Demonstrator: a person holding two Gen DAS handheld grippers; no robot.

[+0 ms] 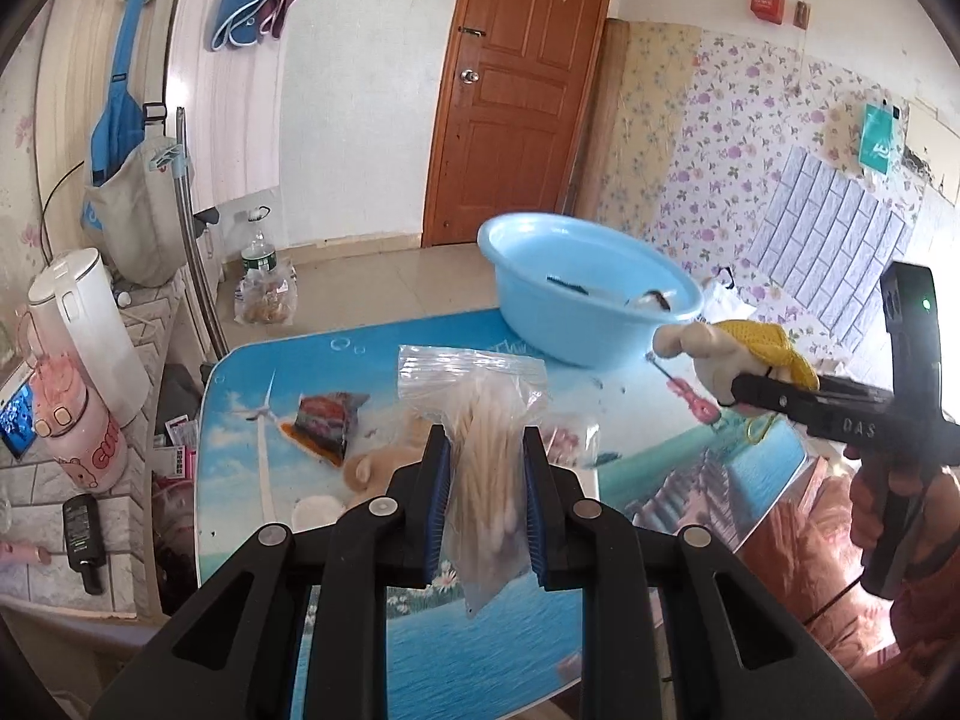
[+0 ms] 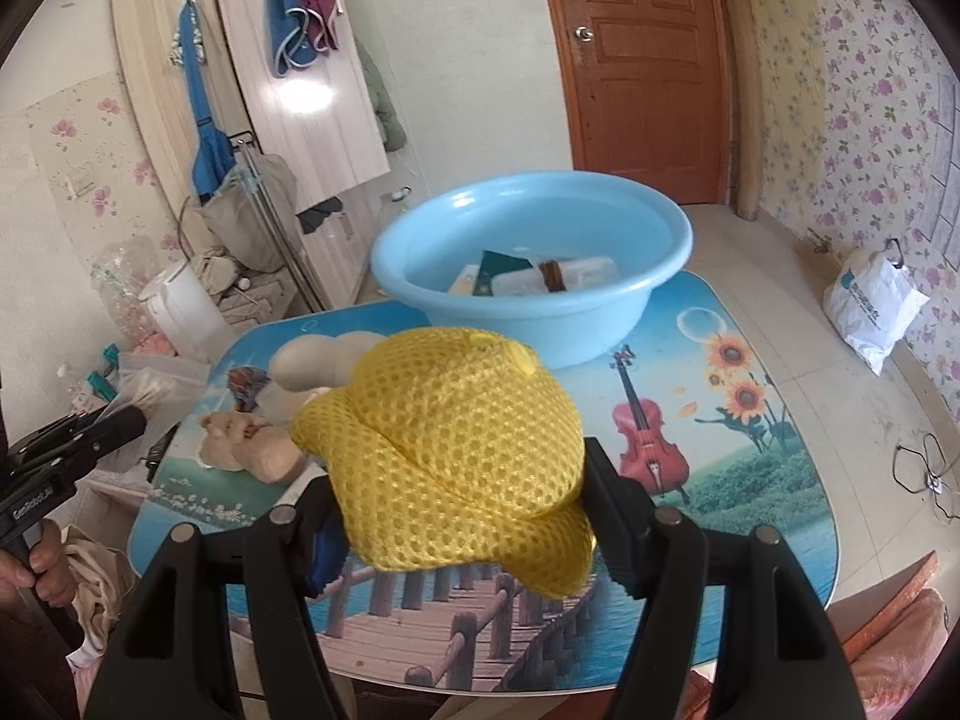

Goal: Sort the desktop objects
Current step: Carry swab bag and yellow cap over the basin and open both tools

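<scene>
Round light-blue plastic basin (image 2: 528, 276) lay ahead of both tongs. Right tongs (image 2: 462, 516), gripping yellow mesh-capped plush toy (image 2: 456, 456), judged nearer; left tongs (image 1: 485, 504) clamped clear zip bag of cotton swabs (image 1: 480, 450).

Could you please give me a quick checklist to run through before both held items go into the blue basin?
1. Left gripper pinches the bag of cotton swabs: ok, pads press both sides.
2. Right gripper holds the plush toy with the yellow hat: ok, clamped between the fingers.
3. Both items are lifted clear of the table: ok.
4. Blue basin has room: ok, only a few flat items lie at its bottom.
5. Swab bag is sealed: cannot tell.
6. Things left on the table, such as the second plush toy and the small screwdriver: not ok, still to be sorted.
</scene>
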